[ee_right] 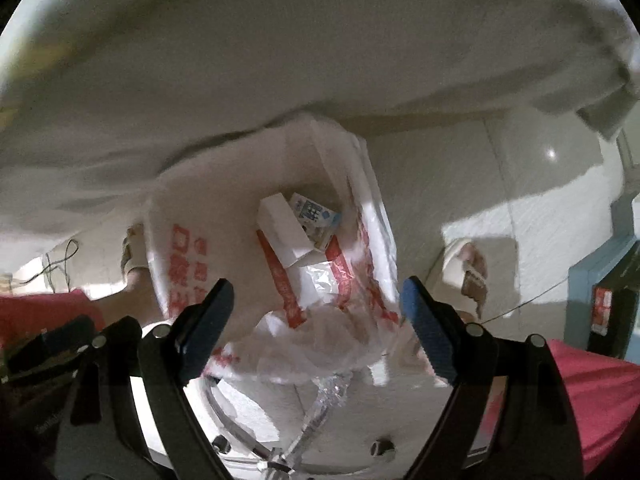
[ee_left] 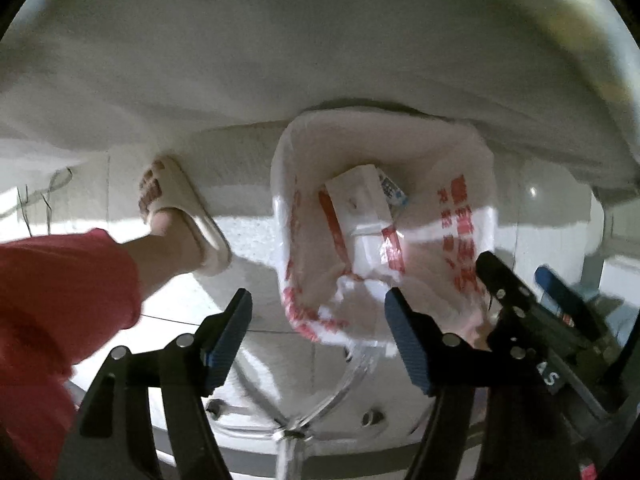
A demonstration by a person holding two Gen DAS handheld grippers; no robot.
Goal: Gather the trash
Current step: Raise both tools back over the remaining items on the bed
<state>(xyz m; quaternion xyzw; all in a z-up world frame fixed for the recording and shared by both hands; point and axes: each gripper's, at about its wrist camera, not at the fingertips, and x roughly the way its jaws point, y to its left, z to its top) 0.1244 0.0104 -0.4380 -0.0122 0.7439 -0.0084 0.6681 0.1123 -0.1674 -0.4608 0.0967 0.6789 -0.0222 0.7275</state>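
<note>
Thin white plastic printed in red makes up the trash bag point(ee_left: 452, 216), which sits on the floor with its mouth spread wide, probably left gaping so that rubbish can drop straight in from above. Both grippers point down into it. The left gripper point(ee_left: 318, 334) has its blue-padded jaws standing apart with nothing between them; the bag's crumpled near rim lies just ahead of its right-hand finger, and the bag's opening spreads ahead and to the right of the jaws. The right gripper point(ee_right: 316, 312) is likewise spread wide and empty, with the bag's mouth straight ahead between and beyond its fingers. Inside, at the bottom, a white carton point(ee_right: 282, 226) lies tilted, touching a small blue-and-white carton point(ee_right: 316, 216) that rests against its far side; from the left gripper the same pair appears ahead and slightly right. With trash already in the bag and both grippers free above it, a drop looks finished, and the next piece would need to be fetched. A clear plastic strip point(ee_left: 354, 364) hangs below the near rim, close under both grippers. The person's foot in a cream slipper point(ee_left: 188, 208) stands to the left of the left gripper, well clear of the bag.
</note>
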